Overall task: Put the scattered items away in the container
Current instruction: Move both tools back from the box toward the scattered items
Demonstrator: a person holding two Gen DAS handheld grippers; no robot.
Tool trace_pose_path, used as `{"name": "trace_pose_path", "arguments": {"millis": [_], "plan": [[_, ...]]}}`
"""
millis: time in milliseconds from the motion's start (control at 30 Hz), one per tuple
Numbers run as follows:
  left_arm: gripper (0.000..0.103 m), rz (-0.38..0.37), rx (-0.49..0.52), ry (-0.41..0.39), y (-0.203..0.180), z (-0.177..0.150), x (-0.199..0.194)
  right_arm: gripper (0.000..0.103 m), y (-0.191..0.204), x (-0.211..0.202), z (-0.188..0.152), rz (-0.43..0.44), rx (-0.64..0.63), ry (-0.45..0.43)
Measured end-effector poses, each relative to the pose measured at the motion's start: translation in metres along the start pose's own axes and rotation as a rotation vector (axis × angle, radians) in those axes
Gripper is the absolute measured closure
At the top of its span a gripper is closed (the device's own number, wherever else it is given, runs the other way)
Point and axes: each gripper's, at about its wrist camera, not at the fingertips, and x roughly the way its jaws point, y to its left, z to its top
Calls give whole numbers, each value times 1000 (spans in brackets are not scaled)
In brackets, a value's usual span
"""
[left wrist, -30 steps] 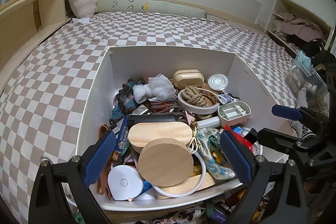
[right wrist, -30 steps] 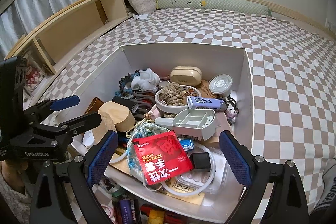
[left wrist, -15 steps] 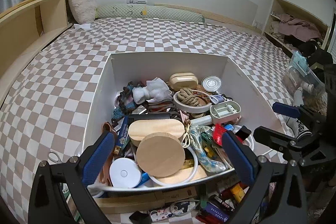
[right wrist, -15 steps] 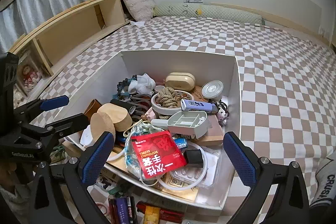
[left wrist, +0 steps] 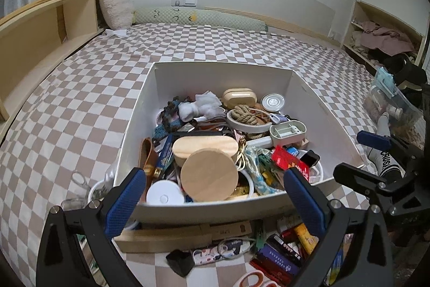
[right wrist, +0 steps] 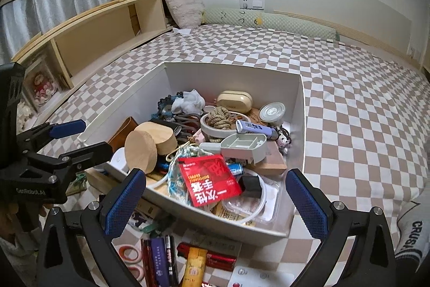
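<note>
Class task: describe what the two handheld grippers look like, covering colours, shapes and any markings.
Both the left gripper and the right gripper have black angular frames with silver bolts and two long fingers faced with textured blue pads. Seen from the right wrist view, the left gripper's body carries white lettering.

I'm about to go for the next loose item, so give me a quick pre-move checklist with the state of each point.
1. Right gripper open and empty: ok.
2. Left gripper open and empty: ok.
3. Loose items left outside the white box, such as the batteries by its near wall: ok, targets remain.
4. Room in the box: not ok, piled high.
5. The two grippers apart from each other: ok.
6. Scissors reachable: cannot tell.
</note>
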Motion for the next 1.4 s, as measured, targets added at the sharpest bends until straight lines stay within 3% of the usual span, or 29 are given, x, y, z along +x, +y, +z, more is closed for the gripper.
{"name": "trace_pose_path", "arguments": {"millis": [600,1400], "plan": [[0,16,-7,-39,-4,-32,-30,0,7,-24,-37,-7,11,-5],[0,27,-8,-8,-11,-79,-34,0,5,-25,-66,14,20,35]]}}
